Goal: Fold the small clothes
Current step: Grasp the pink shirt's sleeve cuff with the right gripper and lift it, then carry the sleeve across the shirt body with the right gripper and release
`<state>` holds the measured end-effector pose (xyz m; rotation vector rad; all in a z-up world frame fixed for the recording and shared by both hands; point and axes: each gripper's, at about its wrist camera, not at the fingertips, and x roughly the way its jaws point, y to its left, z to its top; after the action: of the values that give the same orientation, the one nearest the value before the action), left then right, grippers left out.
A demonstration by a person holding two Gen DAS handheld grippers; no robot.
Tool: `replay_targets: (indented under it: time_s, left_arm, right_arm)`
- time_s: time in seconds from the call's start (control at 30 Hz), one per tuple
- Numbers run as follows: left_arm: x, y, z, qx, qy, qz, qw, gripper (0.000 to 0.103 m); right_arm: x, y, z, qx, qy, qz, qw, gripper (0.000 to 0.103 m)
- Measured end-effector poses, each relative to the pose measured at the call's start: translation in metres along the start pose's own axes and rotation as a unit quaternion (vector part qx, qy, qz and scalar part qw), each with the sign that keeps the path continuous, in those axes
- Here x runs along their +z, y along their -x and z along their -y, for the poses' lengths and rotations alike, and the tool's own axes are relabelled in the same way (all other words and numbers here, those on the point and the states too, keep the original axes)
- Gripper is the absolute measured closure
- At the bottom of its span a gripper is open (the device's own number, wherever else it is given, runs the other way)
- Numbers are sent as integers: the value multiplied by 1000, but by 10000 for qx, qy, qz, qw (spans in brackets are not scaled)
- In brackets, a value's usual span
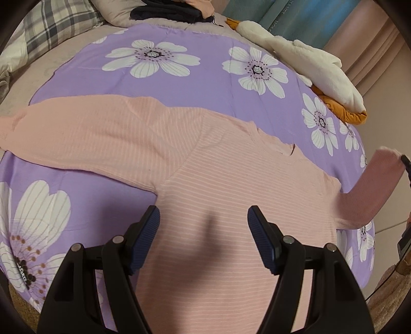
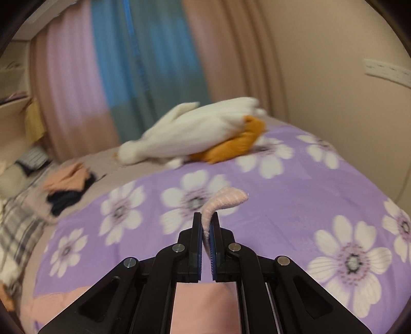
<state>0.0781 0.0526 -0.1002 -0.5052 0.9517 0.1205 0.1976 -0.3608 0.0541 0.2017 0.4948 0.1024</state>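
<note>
A pink ribbed sweater [image 1: 226, 185] lies spread flat on the purple flowered sheet [image 1: 179, 82]. Its left sleeve [image 1: 77, 133] stretches out to the left. My left gripper [image 1: 204, 218] is open and empty, hovering over the sweater's body. The right sleeve [image 1: 372, 185] is lifted off the bed at the right edge of the left wrist view. My right gripper [image 2: 206, 221] is shut on that sleeve's cuff [image 2: 223, 203], which sticks up between the pads and curls to the right. More pink fabric [image 2: 203, 303] shows below the right gripper.
A white and orange plush goose [image 1: 308, 61] lies along the far right of the bed, also in the right wrist view [image 2: 203, 133]. A pile of dark and peach clothes [image 1: 177, 10] sits at the head. A plaid pillow [image 1: 59, 25] is at the far left. Curtains [image 2: 128, 64] hang behind.
</note>
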Motion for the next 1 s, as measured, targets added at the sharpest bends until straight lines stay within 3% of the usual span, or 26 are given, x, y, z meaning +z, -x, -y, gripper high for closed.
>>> replay_targets:
  time_s: [0.37,0.67,1.0]
  left_arm:
    - [-1,10,-8,184,-95,48,9998,32]
    - [-4,10,-13,222,-123,16,9997,32]
    - [-9,7,-21,235,-63,-78,9997,32]
  right_arm:
    - [-57,-24,-104,998,639,-854,9893,97]
    - [-128,-55,-164,1277,1145,-1795,9687,97]
    - [-199,-77,-194,1331,1484,-2761,9402,97]
